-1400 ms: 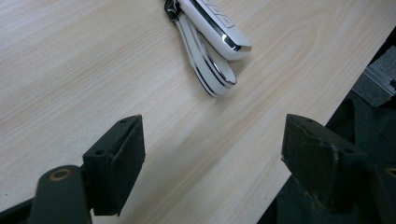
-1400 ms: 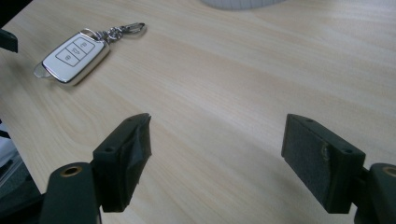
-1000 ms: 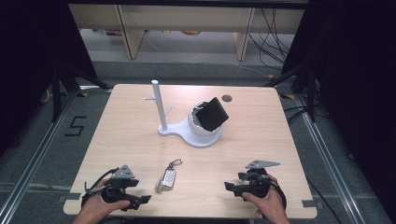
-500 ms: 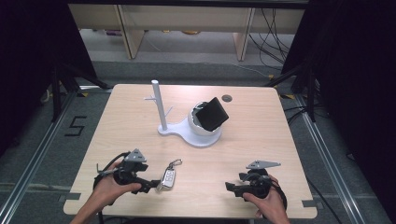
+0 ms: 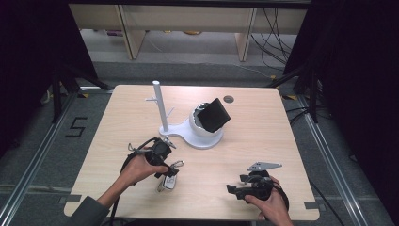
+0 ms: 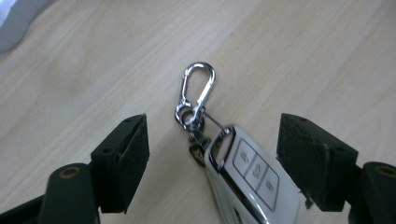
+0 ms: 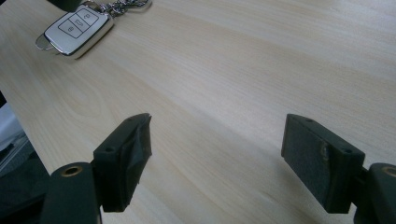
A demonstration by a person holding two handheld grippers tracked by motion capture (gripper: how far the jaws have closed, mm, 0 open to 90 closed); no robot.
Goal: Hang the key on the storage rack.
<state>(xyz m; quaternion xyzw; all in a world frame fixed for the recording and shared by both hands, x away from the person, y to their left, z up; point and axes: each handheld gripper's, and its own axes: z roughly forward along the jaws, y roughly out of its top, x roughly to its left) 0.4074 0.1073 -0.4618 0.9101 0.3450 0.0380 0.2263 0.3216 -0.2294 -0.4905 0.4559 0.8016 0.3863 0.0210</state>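
The car key (image 6: 250, 179) lies flat on the bench (image 5: 263, 141), near the front and a bit to the left; it is white with three buttons, and a silver clip (image 6: 198, 86) hangs off one end on a small ring. The left gripper (image 6: 212, 163) is right over it, with its fingers (image 6: 128, 161) wide open and holding nothing; one finger sits on each side of the key, and neither one touches it. The key's long side runs away from the gripper and a little slanted, so its button end points back between the fingers and the clip points forward. I think the key sits closer to the finger on the right of the left gripper view, so a small slide that way would put it in the middle before a squeeze. The right gripper (image 5: 244, 184) rests far off at the front right of the bench; its fingers (image 7: 126, 161) are wide open too, with only bare wood between them. The left hand (image 5: 136, 169) is much nearer the key. A white stand (image 5: 188, 134) with a thin pole waits farther back.
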